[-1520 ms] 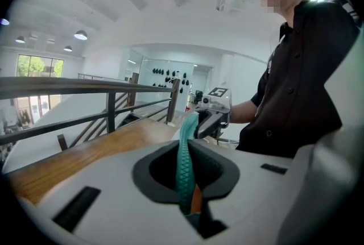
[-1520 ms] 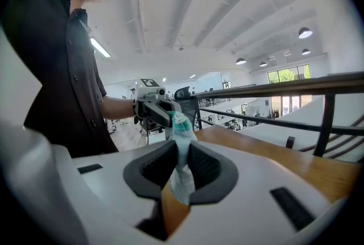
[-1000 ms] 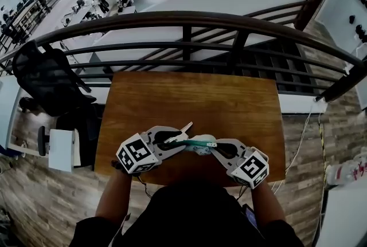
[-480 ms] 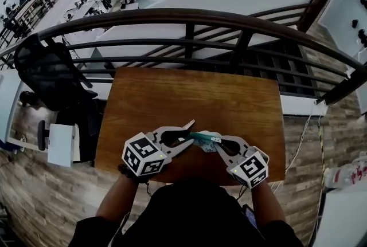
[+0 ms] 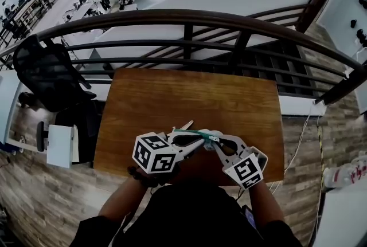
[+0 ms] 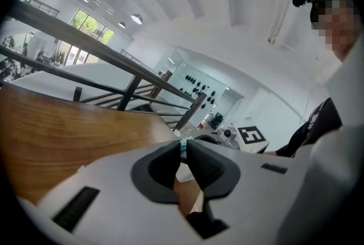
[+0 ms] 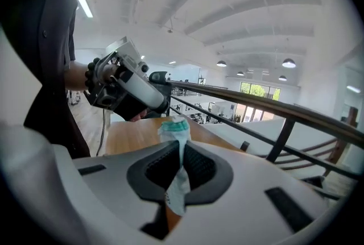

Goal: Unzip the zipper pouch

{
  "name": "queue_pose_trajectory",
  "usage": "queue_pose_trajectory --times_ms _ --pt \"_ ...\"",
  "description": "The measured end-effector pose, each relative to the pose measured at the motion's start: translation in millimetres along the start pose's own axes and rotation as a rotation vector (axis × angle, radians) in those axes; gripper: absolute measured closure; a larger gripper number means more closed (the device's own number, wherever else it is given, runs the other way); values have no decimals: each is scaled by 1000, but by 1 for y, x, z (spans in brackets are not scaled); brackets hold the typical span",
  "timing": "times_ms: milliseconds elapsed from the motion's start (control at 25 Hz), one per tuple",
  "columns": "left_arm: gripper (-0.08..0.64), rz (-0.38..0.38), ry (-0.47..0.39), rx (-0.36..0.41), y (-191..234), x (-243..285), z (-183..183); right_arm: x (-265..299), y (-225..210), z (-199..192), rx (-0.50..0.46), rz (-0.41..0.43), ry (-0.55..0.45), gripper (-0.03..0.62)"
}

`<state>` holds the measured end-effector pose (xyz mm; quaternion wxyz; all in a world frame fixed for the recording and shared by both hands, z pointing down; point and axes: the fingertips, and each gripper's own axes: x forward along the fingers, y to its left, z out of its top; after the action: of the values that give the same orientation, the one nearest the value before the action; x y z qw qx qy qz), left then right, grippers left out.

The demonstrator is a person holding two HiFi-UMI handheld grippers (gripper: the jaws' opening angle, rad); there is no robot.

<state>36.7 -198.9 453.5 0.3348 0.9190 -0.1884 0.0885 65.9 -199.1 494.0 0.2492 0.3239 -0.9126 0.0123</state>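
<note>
Two holds on one zipper pouch [image 7: 174, 128], light and limp by the look, hanging above the tabletop [image 5: 189, 97] between both sets of fingers — right gripper [image 7: 181, 147] fingers shut on its fabric end, left gripper [image 6: 183, 145] fingers, just now closing, nipped on a small teal tab [image 6: 183, 142] — likely the slippery pull.

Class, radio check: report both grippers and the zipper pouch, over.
Right gripper shut on zipper pouch. Left gripper jaws just closed further, onto its teal end. Pouch held over wooden table; nothing blocking.

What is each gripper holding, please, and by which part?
White-and-teal plastic pouch: right gripper pinches one edge; left gripper, jaws just closing, nips its teal zipper end.
</note>
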Motion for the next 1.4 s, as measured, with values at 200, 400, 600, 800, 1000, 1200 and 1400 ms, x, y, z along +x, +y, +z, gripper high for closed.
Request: queue_pose_trajectory --times_ms 200,400,600,800,1000,1200,1400 --pt "517 33 39 38 2 10 -3 0 3 1 -61 -6 11 588" --pt "487 -6 46 5 0 14 -4 0 2 1 -53 6 21 588" --pt "385 -52 50 -24 -7 19 -3 0 2 0 -81 -3 36 588" --pt "362 -30 58 -63 -1 24 -5 4 1 -2 -168 -28 74 589" --pt "357 3 56 -85 8 27 -7 9 9 2 -234 -15 88 589" --pt "362 21 74 -98 18 26 -11 16 15 0 -275 0 99 588" --pt "420 -21 73 -127 17 19 -11 12 11 -2 -245 0 91 588"
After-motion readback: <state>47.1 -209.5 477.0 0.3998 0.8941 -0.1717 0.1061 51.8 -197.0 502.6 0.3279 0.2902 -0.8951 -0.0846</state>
